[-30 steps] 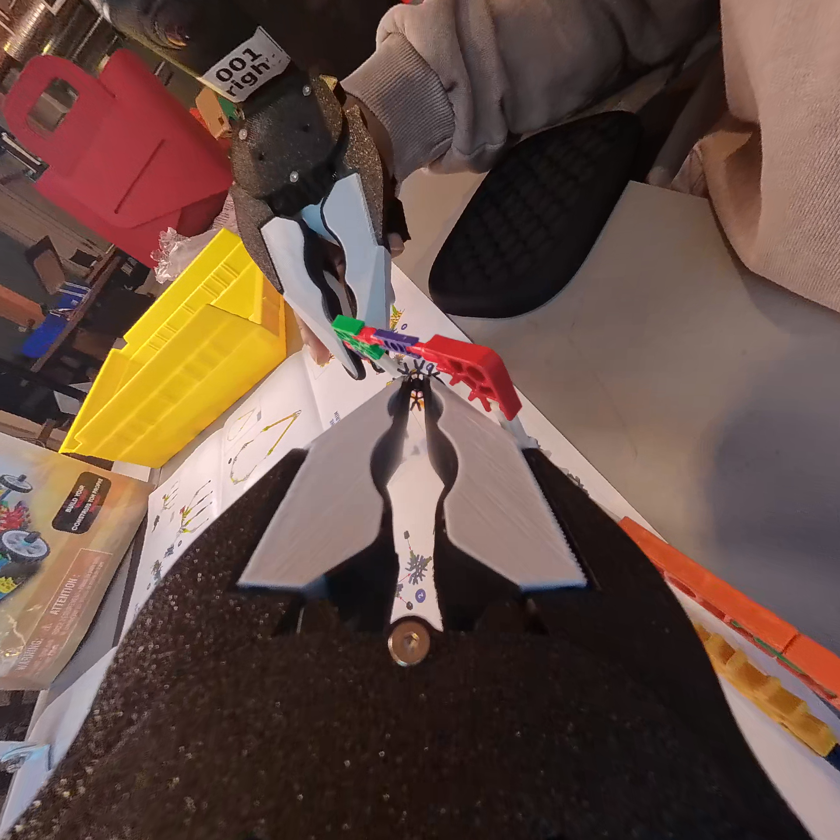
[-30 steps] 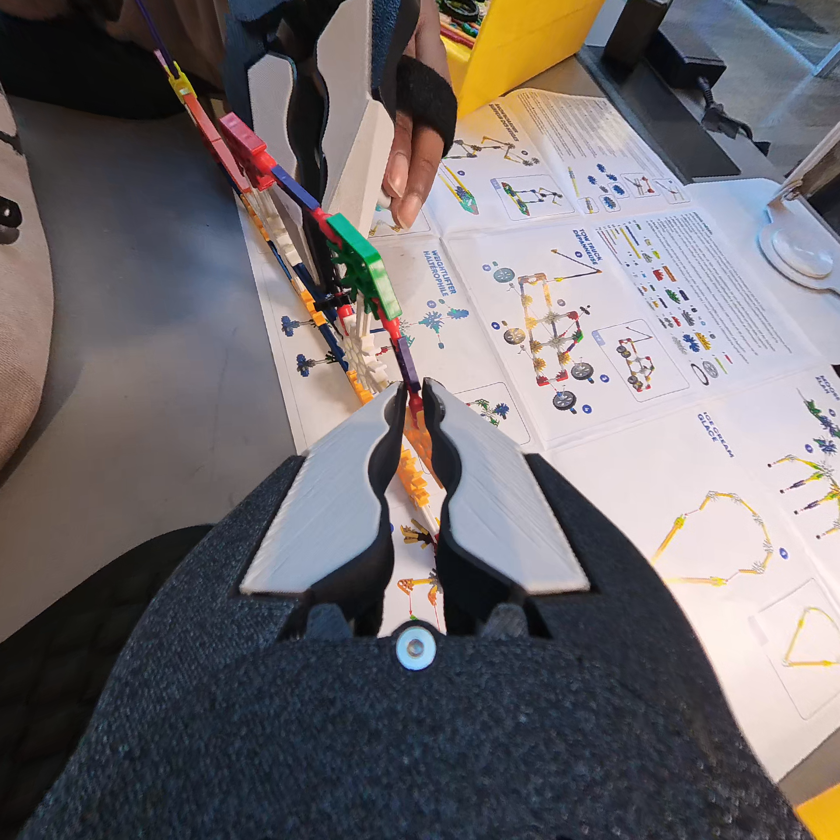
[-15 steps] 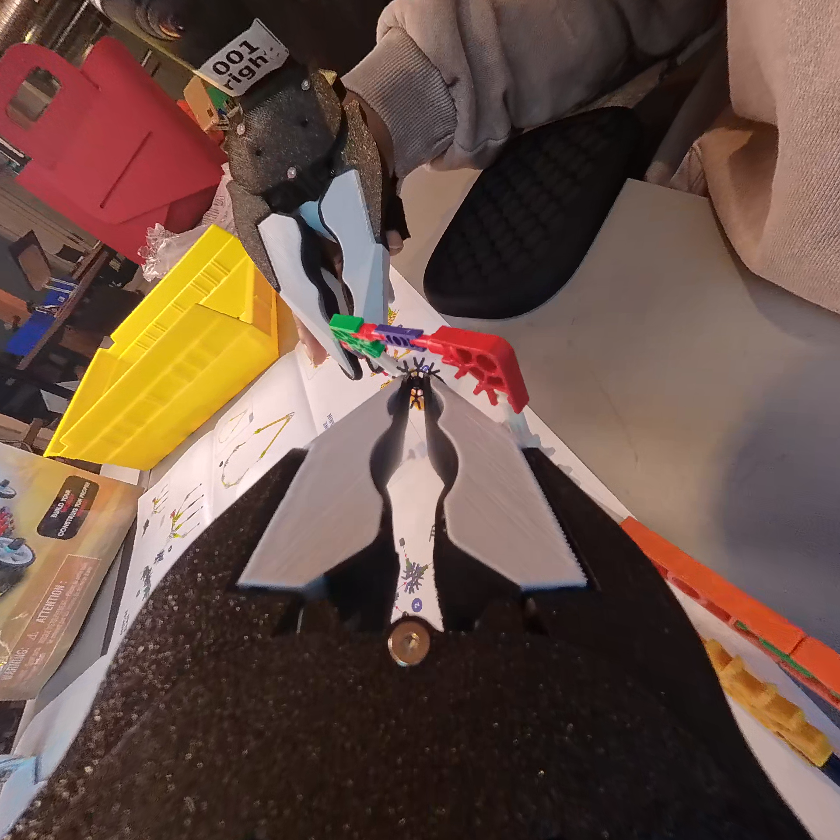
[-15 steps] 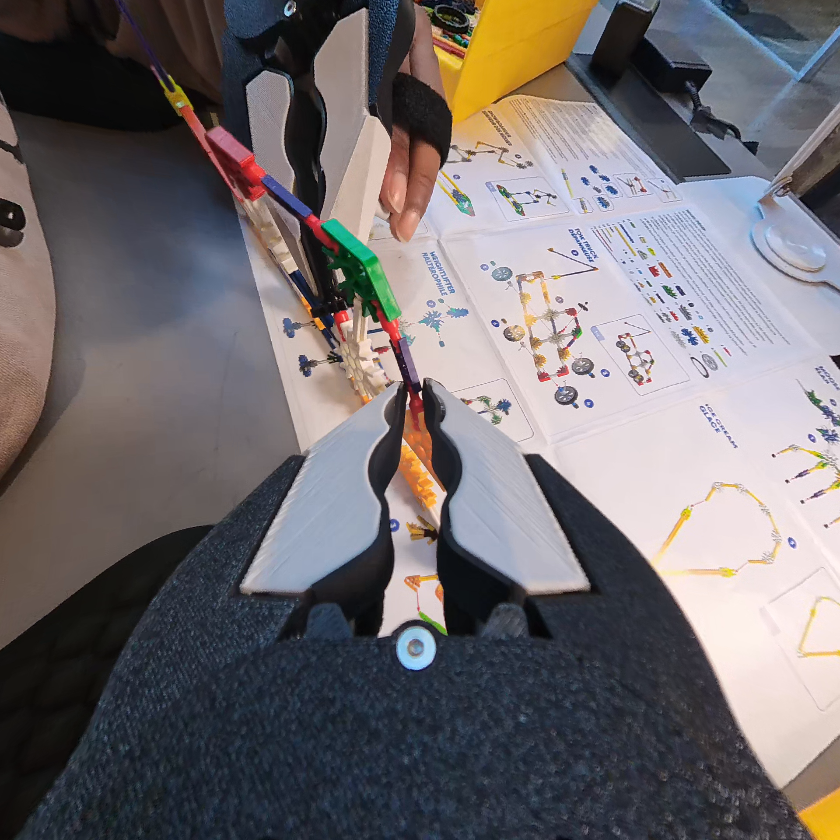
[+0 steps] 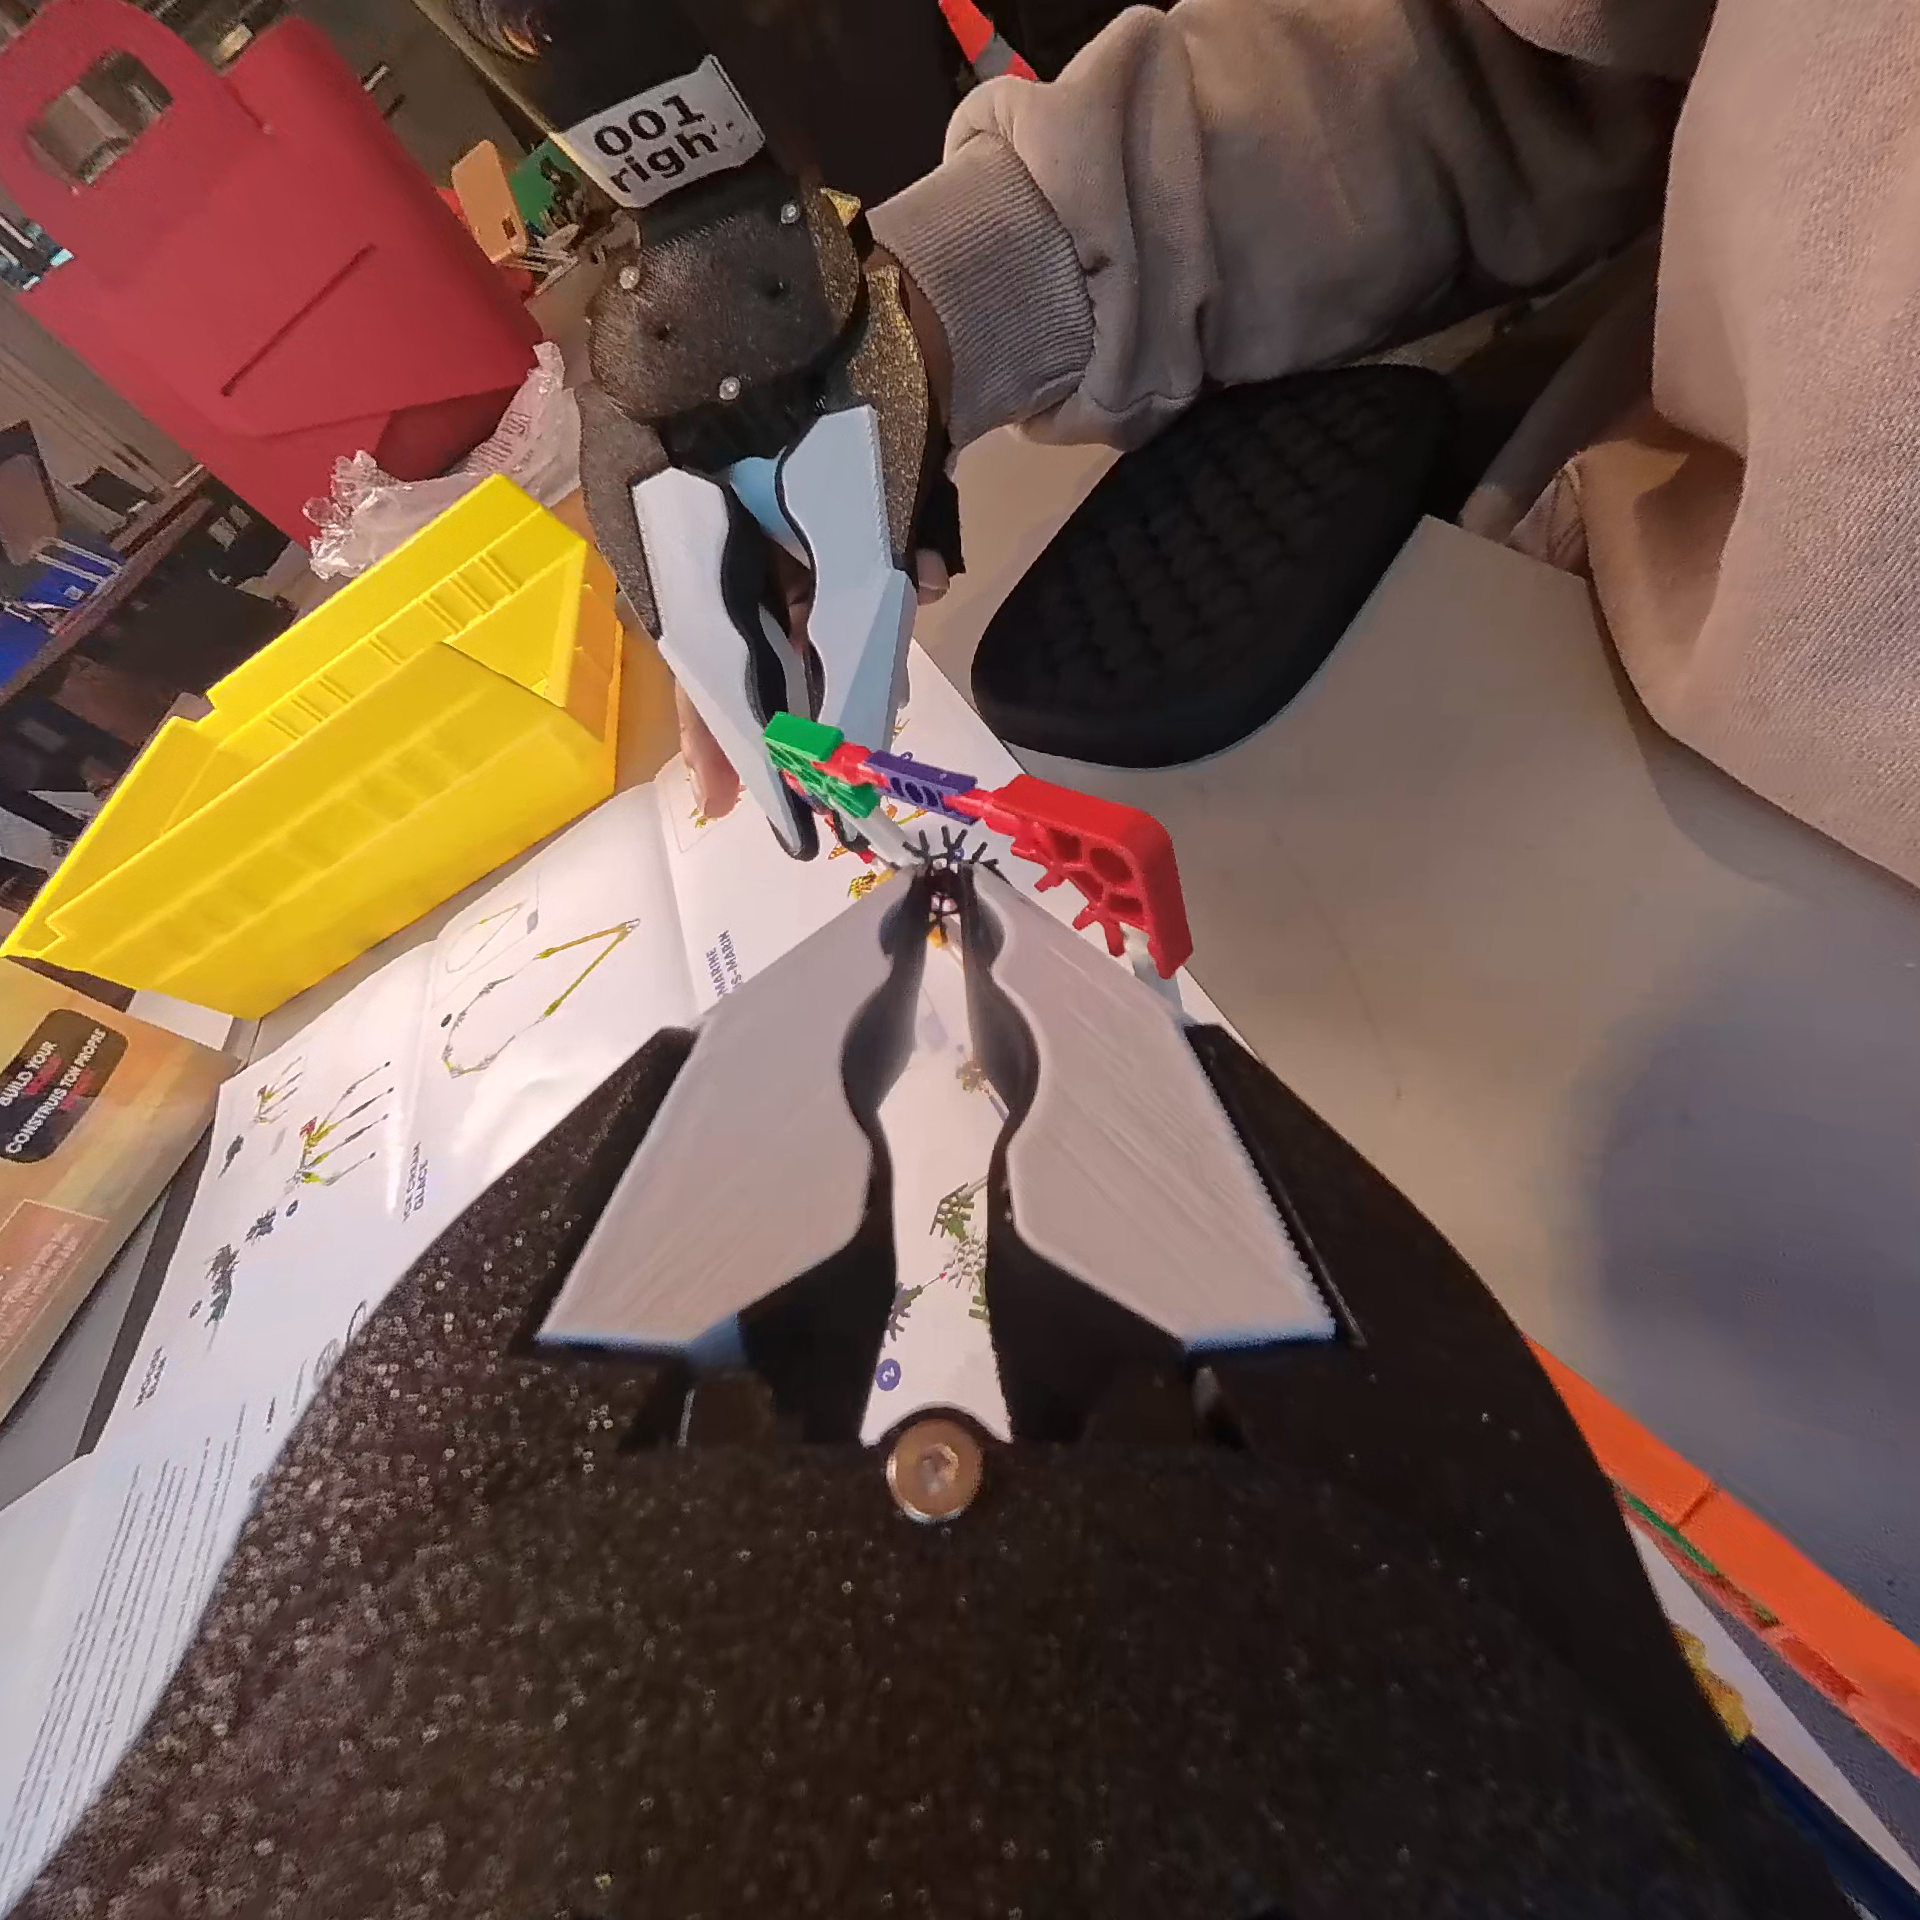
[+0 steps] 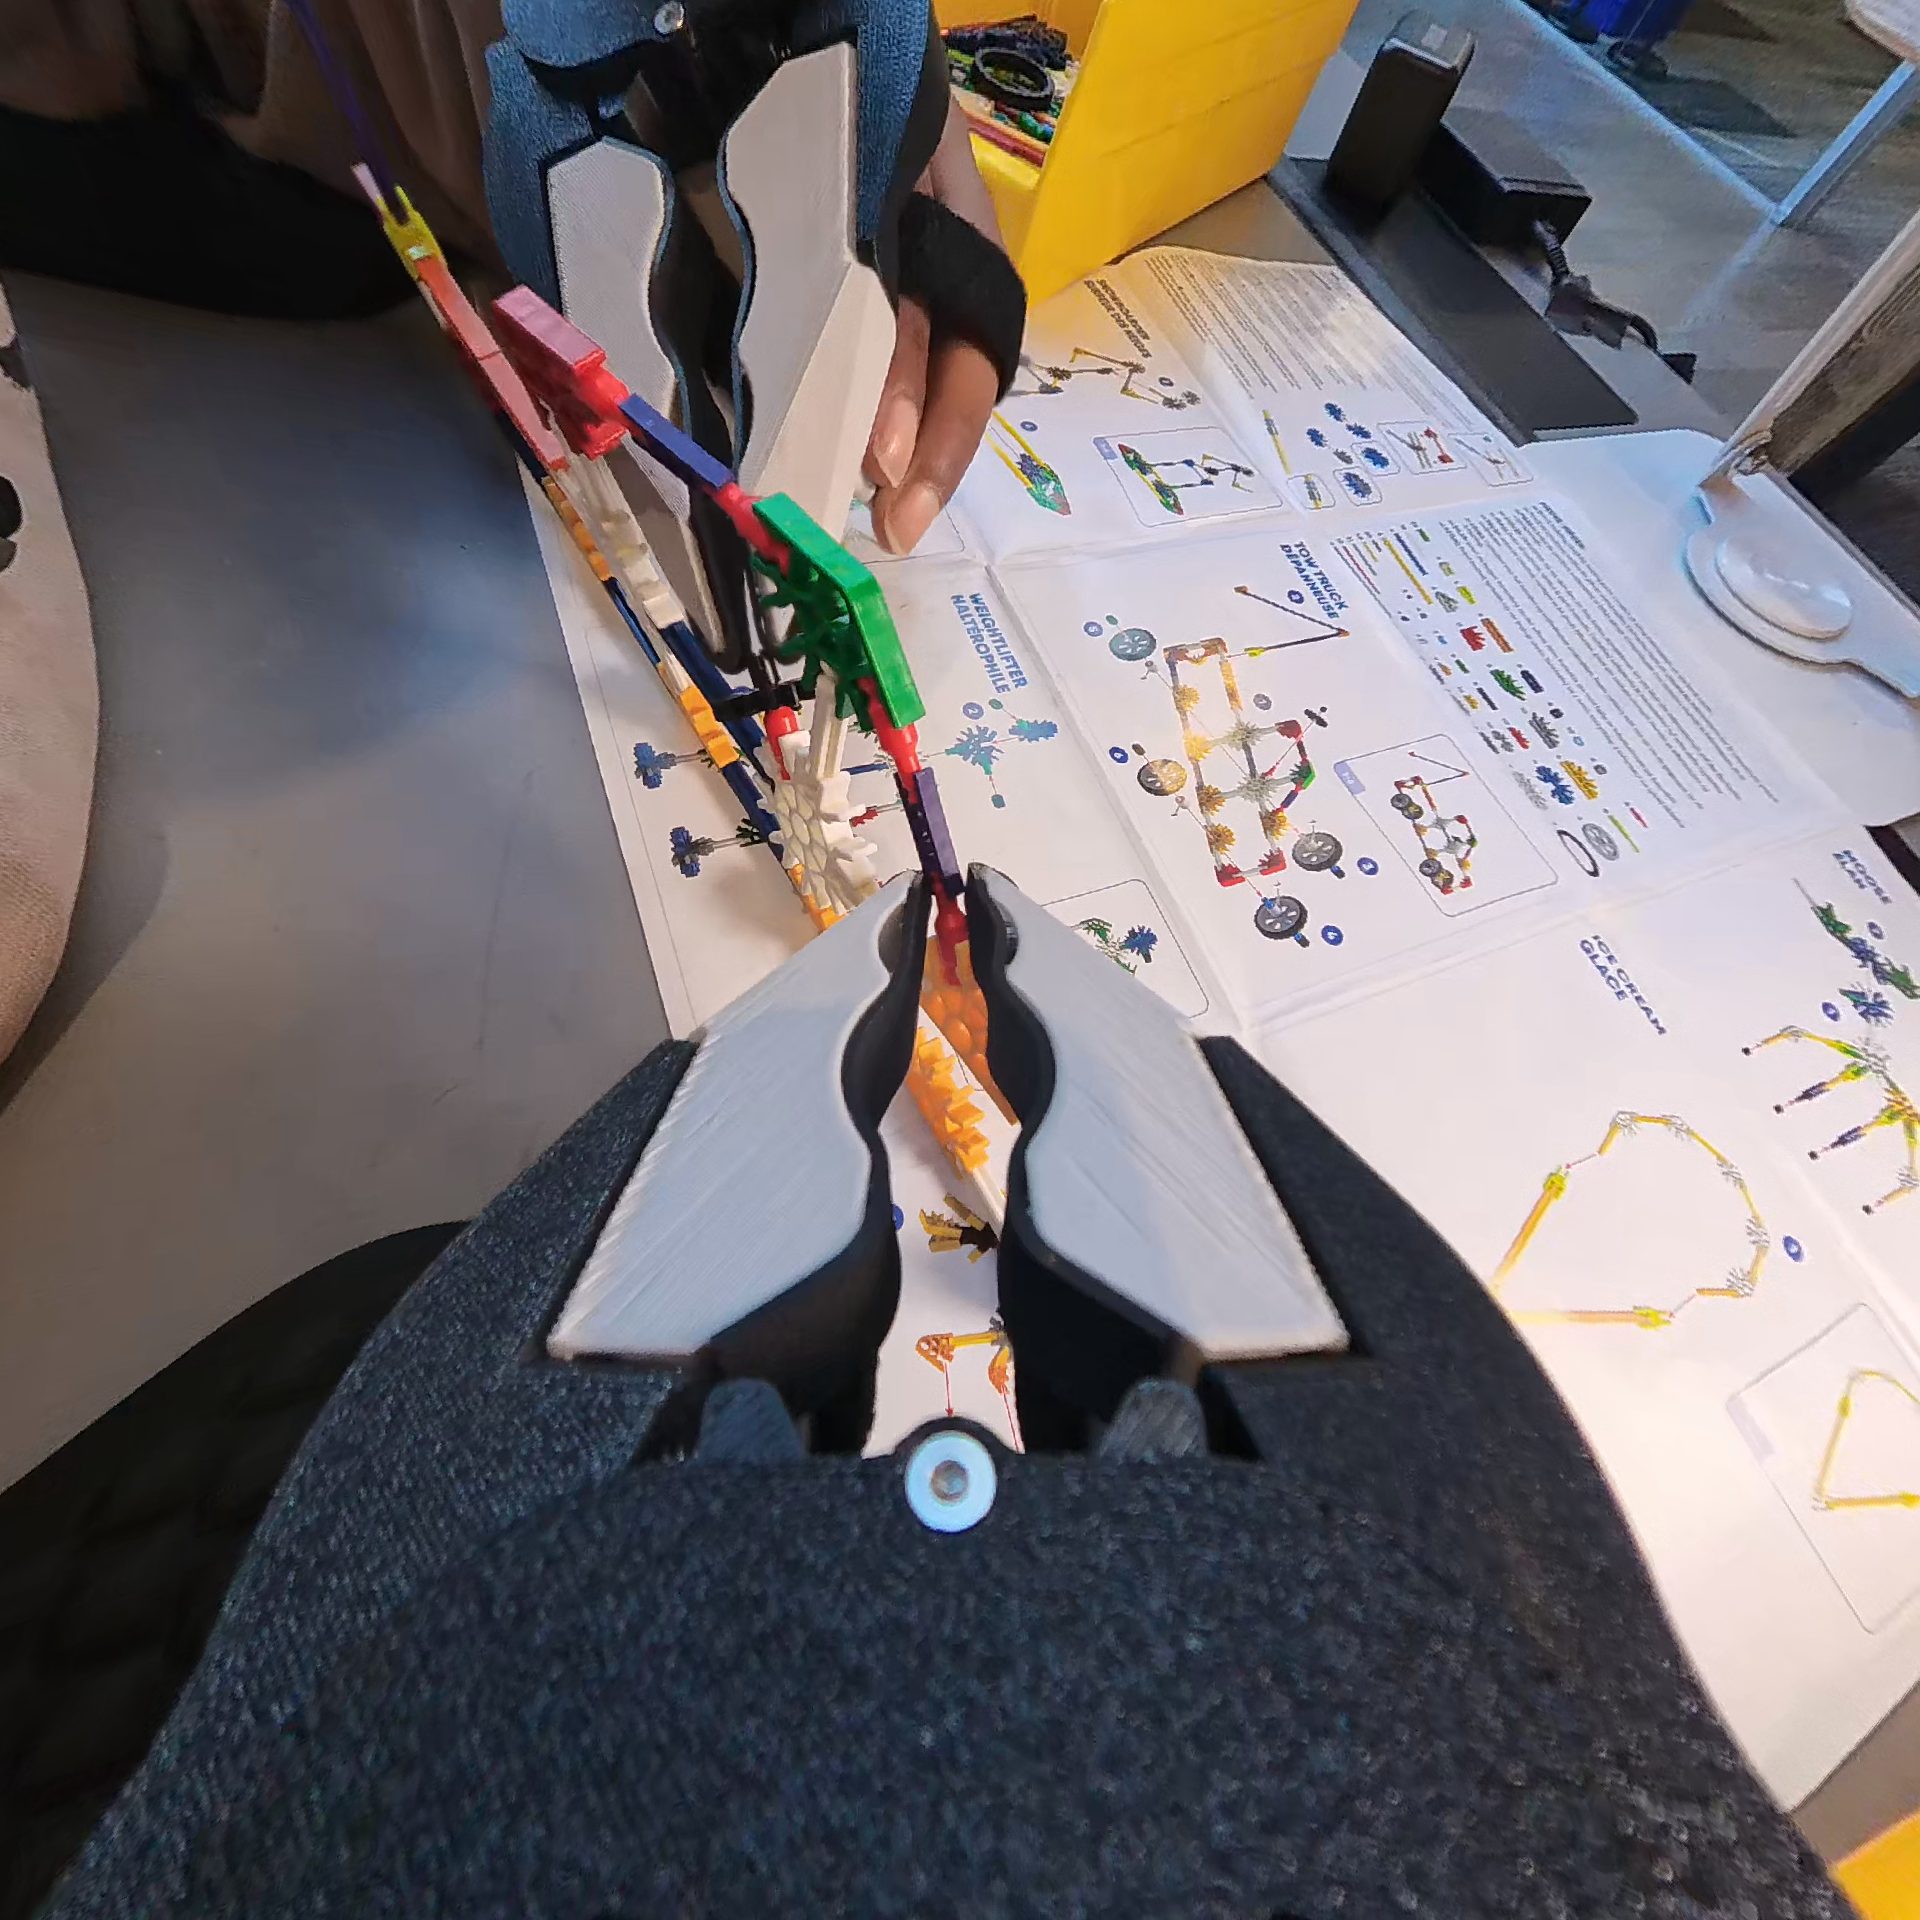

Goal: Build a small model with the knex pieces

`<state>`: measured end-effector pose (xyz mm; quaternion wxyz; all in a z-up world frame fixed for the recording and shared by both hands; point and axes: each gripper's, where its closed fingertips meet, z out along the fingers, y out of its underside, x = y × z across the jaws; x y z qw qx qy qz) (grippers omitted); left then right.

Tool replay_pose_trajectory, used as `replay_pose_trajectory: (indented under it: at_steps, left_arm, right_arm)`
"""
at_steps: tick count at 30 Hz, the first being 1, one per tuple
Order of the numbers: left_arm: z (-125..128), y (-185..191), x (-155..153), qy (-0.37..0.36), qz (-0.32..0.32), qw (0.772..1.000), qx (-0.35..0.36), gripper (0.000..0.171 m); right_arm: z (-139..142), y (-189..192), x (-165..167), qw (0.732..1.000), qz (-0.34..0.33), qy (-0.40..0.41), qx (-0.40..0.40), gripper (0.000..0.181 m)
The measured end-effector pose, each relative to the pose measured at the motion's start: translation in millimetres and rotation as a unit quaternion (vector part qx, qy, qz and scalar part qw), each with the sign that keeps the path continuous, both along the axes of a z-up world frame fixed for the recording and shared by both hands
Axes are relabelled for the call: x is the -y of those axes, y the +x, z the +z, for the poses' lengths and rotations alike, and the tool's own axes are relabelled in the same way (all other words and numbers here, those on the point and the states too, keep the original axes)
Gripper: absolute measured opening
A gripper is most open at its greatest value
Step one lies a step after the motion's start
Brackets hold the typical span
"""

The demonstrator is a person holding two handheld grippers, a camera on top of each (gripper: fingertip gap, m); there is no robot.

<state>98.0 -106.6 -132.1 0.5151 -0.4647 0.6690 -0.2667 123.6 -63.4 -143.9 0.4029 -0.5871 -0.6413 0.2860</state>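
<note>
A construction-toy model of rods and connectors hangs between both grippers above the instruction sheet [image 6: 1351, 727]. It has a green connector [image 6: 842, 623], a red connector [image 6: 551, 364], a purple rod [image 6: 935, 821] and a white snowflake connector [image 6: 810, 821]. My right gripper [image 6: 945, 894] is shut on the red rod end below the purple rod. My left gripper [image 5: 940, 894] is shut on a small black connector [image 5: 940, 857] of the model. In the left wrist view the right gripper [image 5: 826, 784] sits at the green connector [image 5: 805, 764], with the red connector [image 5: 1101, 862] beside it. The left gripper [image 6: 753, 623] comes down from above.
A yellow bin [image 5: 343, 748] stands behind the sheet and holds loose parts in the right wrist view [image 6: 1132, 135]. A red bag [image 5: 239, 260], a printed box [image 5: 62, 1143], a black chair seat [image 5: 1195, 561], a black power adapter [image 6: 1455, 177] and a white stand base [image 6: 1787, 592] are around. Left tips to right tips: about 6 centimeters.
Both grippers keep their hold. The model and both grippers have shifted slightly over the sheet, and the red connector has swung a little to the right in the left wrist view.
</note>
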Motion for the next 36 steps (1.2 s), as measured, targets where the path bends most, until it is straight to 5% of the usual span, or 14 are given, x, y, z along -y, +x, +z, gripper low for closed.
replay_pose_trajectory:
  at_steps: [10,17,25,30,33,36]
  left_arm:
    - [-3.6,1.0,-3.2,0.024,0.002,1.000,-0.018,0.003]
    - [4.3,-25.3,-33.8,-0.055,0.081,0.995,-0.004,0.011]
    - [89.7,-149.6,-82.1,-0.094,0.289,0.946,0.112,0.010]
    - [135.0,-221.1,-59.3,-0.131,0.379,0.902,0.162,0.016]
    - [130.2,-213.4,-33.2,-0.125,0.392,0.900,0.146,0.016]
    - [95.1,-174.8,-13.3,-0.133,0.375,0.914,0.077,0.015]
  right_arm:
    - [-0.6,-0.2,-0.8,1.000,-0.004,0.000,-0.001,0.006]
    - [-0.9,-3.2,-10.7,1.000,-0.025,0.001,0.004,0.005]
    - [-4.6,-0.8,-32.2,0.997,-0.074,0.019,0.009,0.005]
    - [-12.5,1.7,-53.6,0.993,-0.114,0.011,0.025,0.005]
    - [-21.1,0.1,-70.2,0.989,-0.140,-0.006,0.044,0.005]
    - [-31.6,-6.5,-82.7,0.986,-0.152,-0.025,0.068,0.005]
